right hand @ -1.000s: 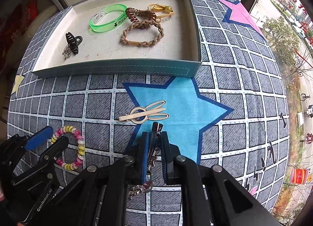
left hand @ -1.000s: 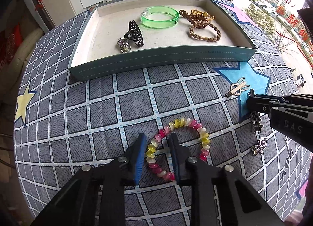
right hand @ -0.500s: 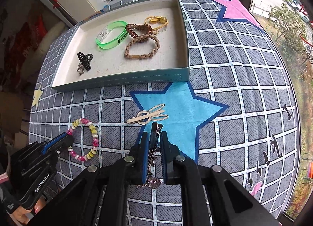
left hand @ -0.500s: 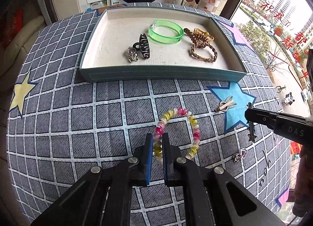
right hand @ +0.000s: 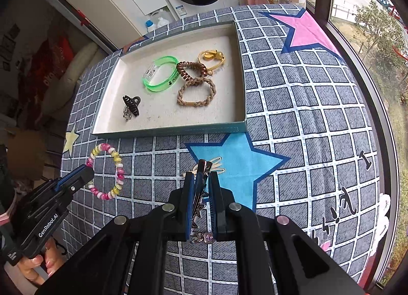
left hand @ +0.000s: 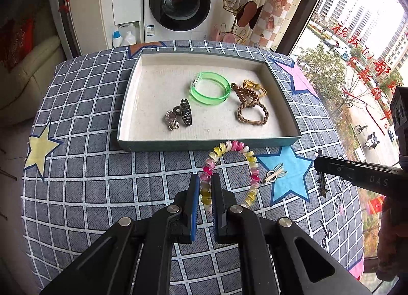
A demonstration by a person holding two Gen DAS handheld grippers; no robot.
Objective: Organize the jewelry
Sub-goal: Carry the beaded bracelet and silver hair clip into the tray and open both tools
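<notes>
Both grippers are loaded: my left gripper point(left hand: 205, 190) pinches the bead bracelet point(left hand: 230, 172), my right gripper point(right hand: 201, 193) is clamped on a dark hair clip point(right hand: 200, 193). From each, the tray point(left hand: 204, 145) lies straight ahead across the counter point(left hand: 89, 180), the left one nearer its front wall.

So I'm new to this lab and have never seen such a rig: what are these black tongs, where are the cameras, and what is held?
These are hand-held grippers, one in each of a person's hands, with a wide-angle camera on each looking along its two fingers. One picture is from the left, one from the right. The left gripper is shut on a pink and yellow spiral bracelet. The right gripper is shut on a dark metal hair clip. On the checked tablecloth stands a shallow tray holding a green bangle, brown hair ties and a black claw clip. A pale bunny-ear clip lies on the blue star.
</notes>
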